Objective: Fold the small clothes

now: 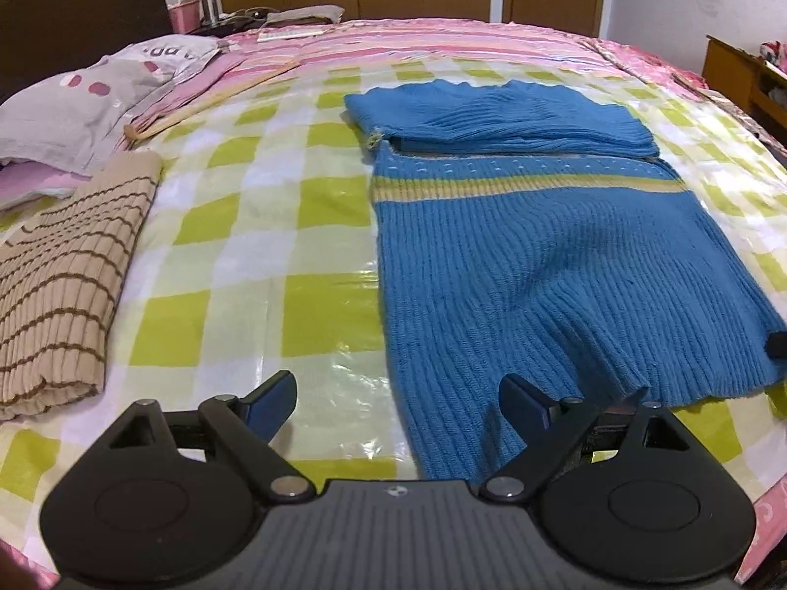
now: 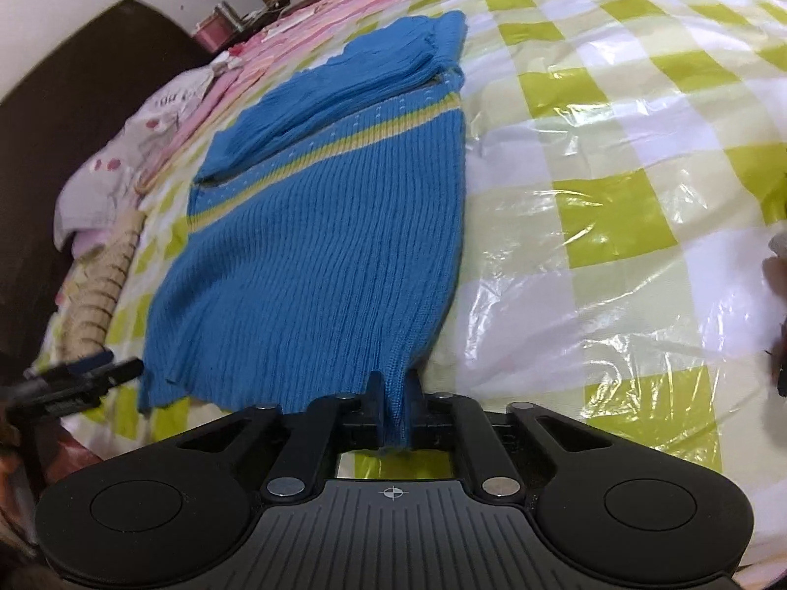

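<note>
- Right gripper [image 2: 393, 393] pinches the near hem of one blue sweater [image 2: 315, 226], which lies ahead on the bed [image 2: 615, 206].
- Left gripper [image 1: 398, 393] spread wide, holding nothing.
- One striped folded garment [image 1: 64, 285] to its left.

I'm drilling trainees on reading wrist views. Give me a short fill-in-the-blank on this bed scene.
1. The right gripper has its jaws shut on the ____ of the blue sweater.
2. The left gripper has its jaws ____.
3. The folded beige garment has ____ stripes.
4. The plastic sheet under the sweater is checked white and ____.

Missing words: hem; open; brown; green
</note>
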{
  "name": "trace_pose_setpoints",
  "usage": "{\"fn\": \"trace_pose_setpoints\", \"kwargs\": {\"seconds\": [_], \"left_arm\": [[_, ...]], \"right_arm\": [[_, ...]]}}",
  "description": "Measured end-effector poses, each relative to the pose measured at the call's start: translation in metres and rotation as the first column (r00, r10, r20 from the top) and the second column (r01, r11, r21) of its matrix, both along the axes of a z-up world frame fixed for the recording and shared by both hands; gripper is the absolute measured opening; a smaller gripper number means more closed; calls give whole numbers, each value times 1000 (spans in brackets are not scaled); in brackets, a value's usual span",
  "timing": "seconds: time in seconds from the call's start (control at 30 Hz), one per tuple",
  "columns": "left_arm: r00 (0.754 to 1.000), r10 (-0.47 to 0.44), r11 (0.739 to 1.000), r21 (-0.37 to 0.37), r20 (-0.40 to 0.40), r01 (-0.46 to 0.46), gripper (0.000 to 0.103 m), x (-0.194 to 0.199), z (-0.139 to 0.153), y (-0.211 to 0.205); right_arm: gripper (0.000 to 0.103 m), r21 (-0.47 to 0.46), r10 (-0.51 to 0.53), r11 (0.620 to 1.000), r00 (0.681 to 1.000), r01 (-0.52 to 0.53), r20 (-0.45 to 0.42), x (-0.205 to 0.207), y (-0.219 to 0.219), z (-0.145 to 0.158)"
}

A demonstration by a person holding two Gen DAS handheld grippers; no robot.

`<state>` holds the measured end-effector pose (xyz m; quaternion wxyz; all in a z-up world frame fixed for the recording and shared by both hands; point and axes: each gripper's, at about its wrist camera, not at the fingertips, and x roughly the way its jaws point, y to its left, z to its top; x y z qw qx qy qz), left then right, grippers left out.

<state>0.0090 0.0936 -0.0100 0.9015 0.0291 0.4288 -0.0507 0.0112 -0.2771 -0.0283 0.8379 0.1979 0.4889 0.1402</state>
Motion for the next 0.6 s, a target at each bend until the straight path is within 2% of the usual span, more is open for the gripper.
{"fn": "trace_pose_setpoints", "kwargs": {"seconds": [0.13,0.3,0.37,0.5,0.6], "left_arm": [[1000,-2,1000,-11,-30,2,95,2,-5,-1],[998,-18,999,-43,-61,16,91,6,-10,-6],[997,-20,998,-53,-81,15,83,9,-13,-8],[995,-27,998,-51,-95,22,74,11,-15,-10],[995,-47,997,-65,-91,41,53,10,-11,-14]], "right_arm": [[6,-2,-73,997,996,74,46,-6,-25,13],[7,-1,-155,988,986,155,58,-7,-53,17],[7,-2,-137,991,989,137,57,-6,-49,15],[7,-10,-100,995,994,101,54,-6,-37,9],[8,-5,-99,995,994,99,50,-6,-37,6]]}}
